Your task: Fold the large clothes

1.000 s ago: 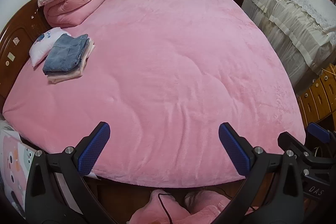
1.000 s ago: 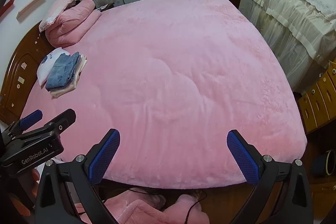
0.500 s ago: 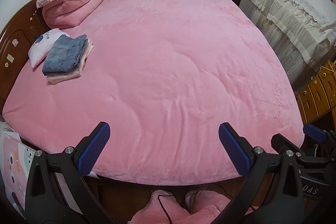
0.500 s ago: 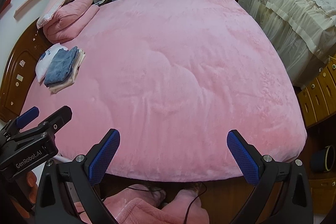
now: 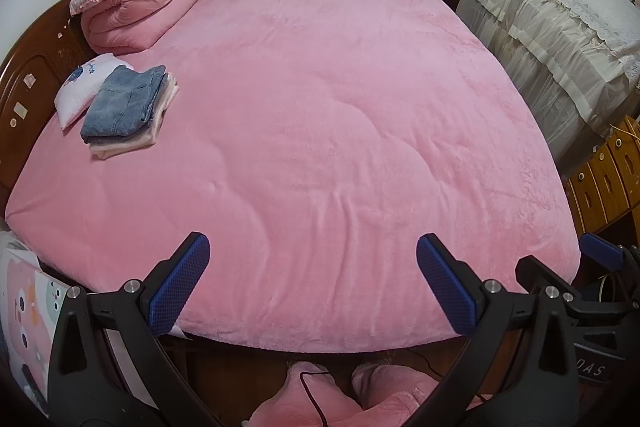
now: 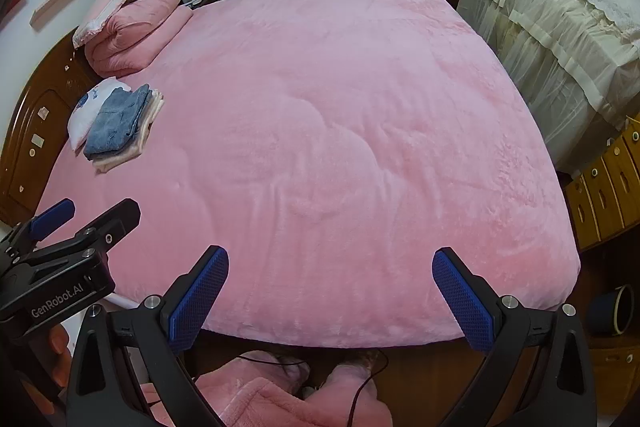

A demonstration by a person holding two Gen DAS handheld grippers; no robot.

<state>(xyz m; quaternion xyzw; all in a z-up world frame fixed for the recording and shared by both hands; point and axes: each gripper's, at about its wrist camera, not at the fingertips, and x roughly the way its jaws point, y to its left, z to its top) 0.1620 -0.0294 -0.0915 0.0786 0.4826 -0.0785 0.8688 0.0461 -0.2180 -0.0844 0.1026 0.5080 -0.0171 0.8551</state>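
Observation:
A folded stack lies at the bed's left side near the headboard: blue jeans (image 5: pixel 124 103) on a cream garment (image 5: pixel 128 143); the jeans (image 6: pixel 116 121) show in the right wrist view too. My left gripper (image 5: pixel 312 283) is open and empty above the near edge of the pink bed cover (image 5: pixel 340 127). My right gripper (image 6: pixel 330 295) is open and empty, also above the near edge. The left gripper shows at the left in the right wrist view (image 6: pixel 72 227). Neither gripper touches cloth.
A rolled pink quilt with a pillow (image 5: pixel 132 15) sits at the far left corner, a small white pillow (image 5: pixel 80 87) beside the stack. A lace-covered cabinet (image 5: pixel 560 27) and wooden drawers (image 5: pixel 604 179) stand at the right. Pink slippers (image 5: pixel 312 395) show below.
Both grippers have drawn back slightly toward the foot of the bed, staying open. Nothing on the bed has moved.

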